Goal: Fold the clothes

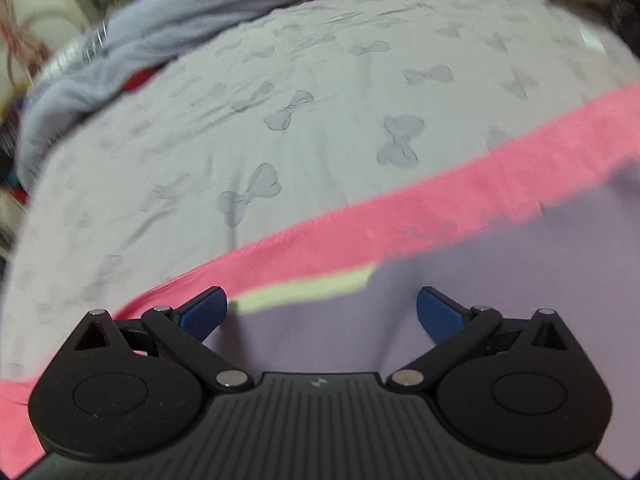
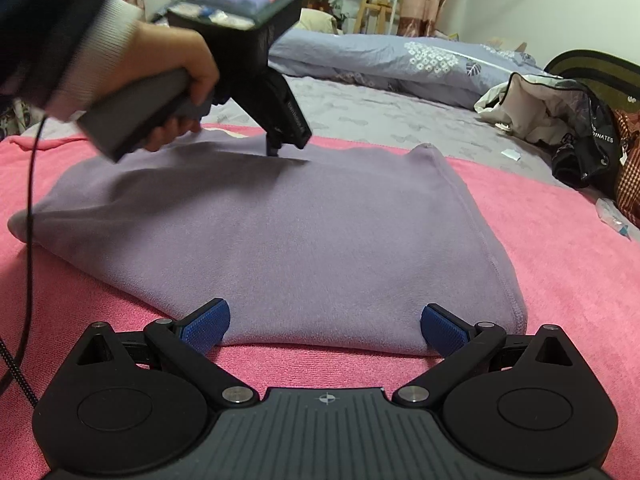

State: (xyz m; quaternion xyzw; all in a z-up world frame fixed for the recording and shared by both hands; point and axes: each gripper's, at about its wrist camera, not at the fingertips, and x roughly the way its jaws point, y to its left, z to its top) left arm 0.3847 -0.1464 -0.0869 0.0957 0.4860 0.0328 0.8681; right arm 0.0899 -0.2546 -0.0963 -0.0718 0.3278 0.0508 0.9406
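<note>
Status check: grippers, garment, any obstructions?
Left gripper open at far edge; right gripper open at near edge. Lilac garment folded flat on pink towel. No obstructions.

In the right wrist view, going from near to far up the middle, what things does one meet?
Right tongs → pink towel → folded purple garment → left tongs touching its far edge → bow-print sheet → blue-grey duvet.
</note>
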